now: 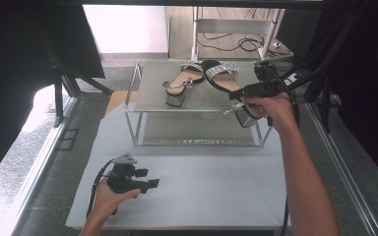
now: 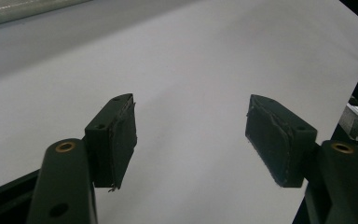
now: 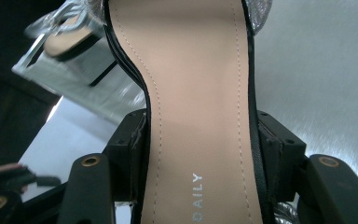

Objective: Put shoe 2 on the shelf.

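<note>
- The right gripper (image 1: 237,95) pinches a black sandal (image 1: 225,80) across the narrow waist of its sole; in the right gripper view both pads press against the sandal's (image 3: 200,93) edges, probably because that is the slimmest and stiffest part to grab
- The held sandal sits at the right end of the rack's (image 1: 150,101) top shelf, toe strap toward the far edge, block heel (image 1: 247,116) hanging past the near right corner, so it looks carried rather than set down
- A second sandal (image 1: 182,81) stands on the same shelf just left of the first, toe to the far edge and heel to the near edge; the held one seems meant to line up beside it as a pair
- The right hand (image 1: 270,109) reaches forward over the table with the arm nearly straight, gripping from the heel side so that the jaws point toward the far left along the shoe
- The left gripper (image 1: 152,184) rests low on the white table (image 1: 216,196) near its near left corner, jaws spread wide with nothing between them, as the left gripper (image 2: 191,135) view shows; it seems parked out of the way
- The left hand (image 1: 109,194) lies bent and relaxed on the table, jaws aimed toward the right edge
</note>
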A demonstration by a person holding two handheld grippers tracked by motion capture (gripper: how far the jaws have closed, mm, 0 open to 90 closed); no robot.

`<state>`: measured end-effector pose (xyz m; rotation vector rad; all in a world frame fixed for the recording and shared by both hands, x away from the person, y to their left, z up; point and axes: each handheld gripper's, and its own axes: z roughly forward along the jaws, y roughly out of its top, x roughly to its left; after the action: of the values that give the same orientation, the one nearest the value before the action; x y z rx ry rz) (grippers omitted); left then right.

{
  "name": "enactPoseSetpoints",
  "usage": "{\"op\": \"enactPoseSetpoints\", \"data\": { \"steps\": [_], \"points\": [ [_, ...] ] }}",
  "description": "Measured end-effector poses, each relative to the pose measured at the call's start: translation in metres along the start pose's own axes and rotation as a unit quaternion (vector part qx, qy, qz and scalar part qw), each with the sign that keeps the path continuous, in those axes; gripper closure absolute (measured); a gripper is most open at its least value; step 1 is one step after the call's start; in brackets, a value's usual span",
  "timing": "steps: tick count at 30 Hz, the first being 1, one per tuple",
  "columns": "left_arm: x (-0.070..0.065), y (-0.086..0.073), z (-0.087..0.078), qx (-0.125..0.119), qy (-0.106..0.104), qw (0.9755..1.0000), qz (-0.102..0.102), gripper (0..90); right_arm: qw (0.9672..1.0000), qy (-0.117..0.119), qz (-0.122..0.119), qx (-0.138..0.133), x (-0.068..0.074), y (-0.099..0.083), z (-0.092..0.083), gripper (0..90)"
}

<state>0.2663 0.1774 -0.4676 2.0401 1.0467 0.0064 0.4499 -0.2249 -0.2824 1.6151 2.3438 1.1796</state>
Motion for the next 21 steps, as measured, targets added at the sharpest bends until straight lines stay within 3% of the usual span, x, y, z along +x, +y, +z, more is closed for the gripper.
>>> {"op": "enactPoseSetpoints", "data": {
  "steps": [12,21],
  "points": [
    [0.001,0.0,-0.001,-0.002,0.0,1.0,0.0,33.8,0.998,-0.058,0.027,0.005,-0.018,0.049,0.027,42.2],
    [0.002,0.0,-0.001,-0.004,-0.001,1.0,0.0,33.8,0.9945,-0.085,0.06,0.009,-0.031,0.061,0.052,42.1]
  ]
}}
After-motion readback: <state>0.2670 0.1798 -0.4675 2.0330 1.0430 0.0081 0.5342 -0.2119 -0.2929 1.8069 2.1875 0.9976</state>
